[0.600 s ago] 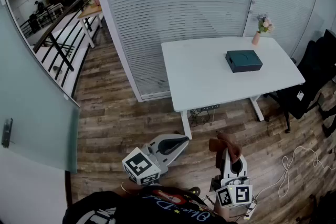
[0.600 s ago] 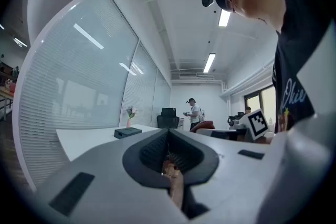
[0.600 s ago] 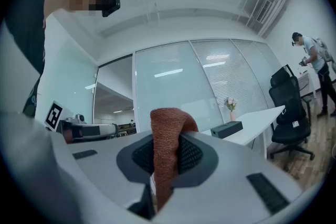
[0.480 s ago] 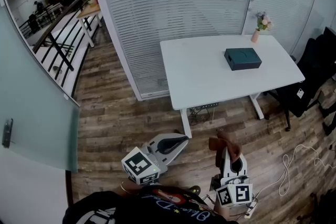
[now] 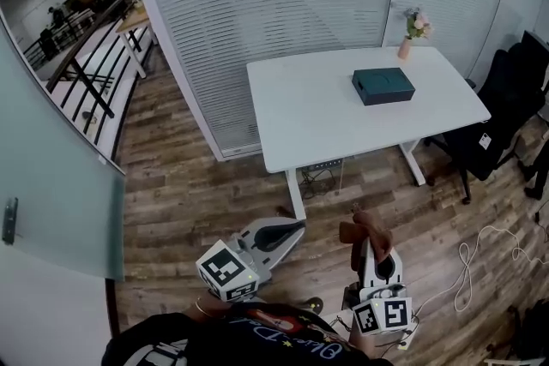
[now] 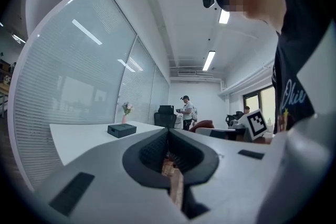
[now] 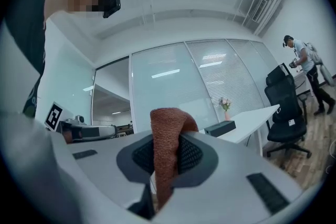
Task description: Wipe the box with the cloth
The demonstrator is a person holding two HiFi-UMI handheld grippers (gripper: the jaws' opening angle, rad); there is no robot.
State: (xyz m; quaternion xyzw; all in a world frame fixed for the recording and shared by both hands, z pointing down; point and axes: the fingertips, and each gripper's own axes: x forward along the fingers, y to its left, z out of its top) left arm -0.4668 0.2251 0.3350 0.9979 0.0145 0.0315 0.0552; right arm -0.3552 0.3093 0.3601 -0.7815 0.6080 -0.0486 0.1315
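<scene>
A dark teal box point(image 5: 383, 86) lies on the white table point(image 5: 326, 120), far ahead of both grippers. It shows small in the left gripper view as the box point(image 6: 121, 130) and in the right gripper view as the box point(image 7: 220, 128). My right gripper point(image 5: 371, 237) is held low over the wooden floor, shut on a rust-brown cloth point(image 5: 364, 232); the cloth point(image 7: 165, 150) sticks up between its jaws. My left gripper point(image 5: 292, 227) is beside it, jaws shut with nothing held point(image 6: 169, 136).
A pink vase of flowers point(image 5: 407, 37) stands at the table's far edge. Black office chairs point(image 5: 506, 116) sit right of the table. A white cable point(image 5: 476, 257) lies on the floor at right. Glass walls with blinds point(image 5: 257, 21) run behind the table. People stand in the room point(image 6: 186, 112).
The table and box have shifted left and slightly down in the head view. Both grippers hold the same pose low in the picture.
</scene>
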